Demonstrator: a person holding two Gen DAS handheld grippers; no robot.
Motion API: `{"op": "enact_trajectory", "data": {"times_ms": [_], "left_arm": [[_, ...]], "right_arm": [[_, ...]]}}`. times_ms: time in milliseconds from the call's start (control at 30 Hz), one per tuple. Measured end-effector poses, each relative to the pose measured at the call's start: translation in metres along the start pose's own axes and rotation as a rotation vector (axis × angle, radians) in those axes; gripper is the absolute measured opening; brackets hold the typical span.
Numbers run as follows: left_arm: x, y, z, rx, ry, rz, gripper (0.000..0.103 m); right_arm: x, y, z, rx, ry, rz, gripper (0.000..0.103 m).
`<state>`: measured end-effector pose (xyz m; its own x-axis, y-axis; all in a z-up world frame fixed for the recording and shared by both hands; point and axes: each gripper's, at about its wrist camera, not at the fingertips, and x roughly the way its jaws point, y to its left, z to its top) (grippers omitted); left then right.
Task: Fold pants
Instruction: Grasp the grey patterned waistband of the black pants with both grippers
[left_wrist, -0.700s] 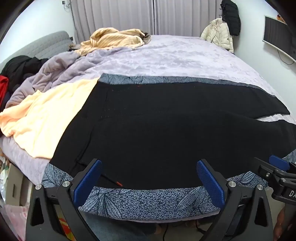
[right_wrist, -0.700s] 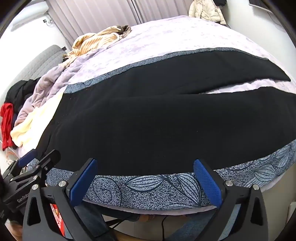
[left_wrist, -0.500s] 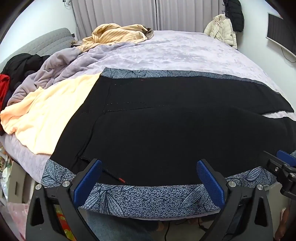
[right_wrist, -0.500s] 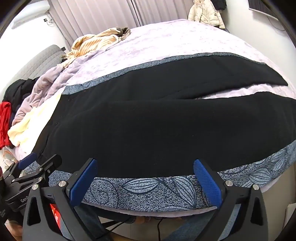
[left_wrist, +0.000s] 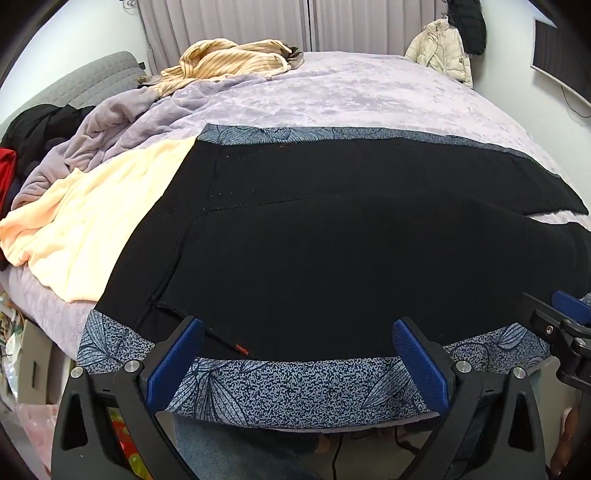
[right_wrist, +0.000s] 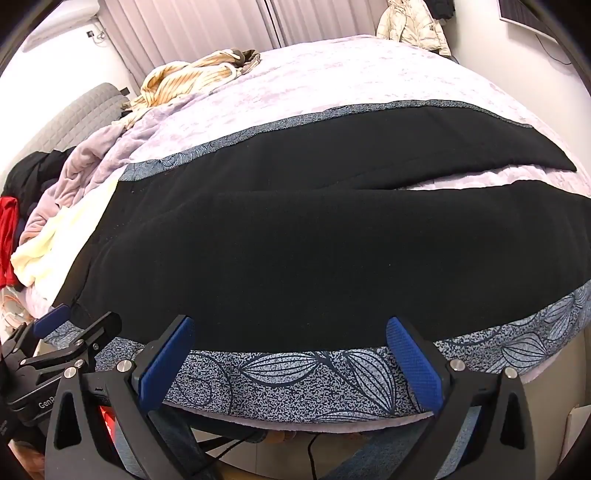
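Note:
Black pants (left_wrist: 332, 240) lie spread flat on a blue patterned cloth (left_wrist: 295, 384) across the bed, waistband at the left, two legs running right with a gap between them (right_wrist: 480, 177). My left gripper (left_wrist: 295, 362) hovers open over the near edge by the waist end, nothing between its blue pads. My right gripper (right_wrist: 291, 358) stands open over the near edge of the closer leg (right_wrist: 332, 258), holding nothing. Each gripper shows at the side of the other's view: the right gripper (left_wrist: 561, 325) and the left gripper (right_wrist: 62, 343).
A peach blanket (left_wrist: 92, 221) and a lilac throw (left_wrist: 110, 140) lie left of the pants. A striped yellow garment (left_wrist: 229, 59) sits at the far side of the bed (left_wrist: 369, 96). Dark and red clothes (left_wrist: 22, 147) pile at the left; a cream jacket (left_wrist: 443, 48) hangs at the back.
Both grippers have drifted slightly, so the pants sit a little lower and closer in each view. Both stay open and empty.

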<state>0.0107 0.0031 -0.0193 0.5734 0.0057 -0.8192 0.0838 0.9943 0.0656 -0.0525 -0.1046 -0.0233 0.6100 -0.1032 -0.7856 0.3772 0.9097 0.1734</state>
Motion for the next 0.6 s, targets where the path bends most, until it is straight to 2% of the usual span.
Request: {"op": "enact_trajectory", "data": {"times_ms": [333, 600], "left_arm": [[0.008, 0.005, -0.002, -0.016, 0.016, -0.018, 0.102], [0.015, 0.011, -0.002, -0.031, 0.017, -0.037, 0.102]], "right_arm": [[0.001, -0.001, 0.0, -0.008, -0.006, -0.017, 0.103], [-0.001, 0.005, 0.001, -0.068, -0.046, -0.1, 0.103]]}}
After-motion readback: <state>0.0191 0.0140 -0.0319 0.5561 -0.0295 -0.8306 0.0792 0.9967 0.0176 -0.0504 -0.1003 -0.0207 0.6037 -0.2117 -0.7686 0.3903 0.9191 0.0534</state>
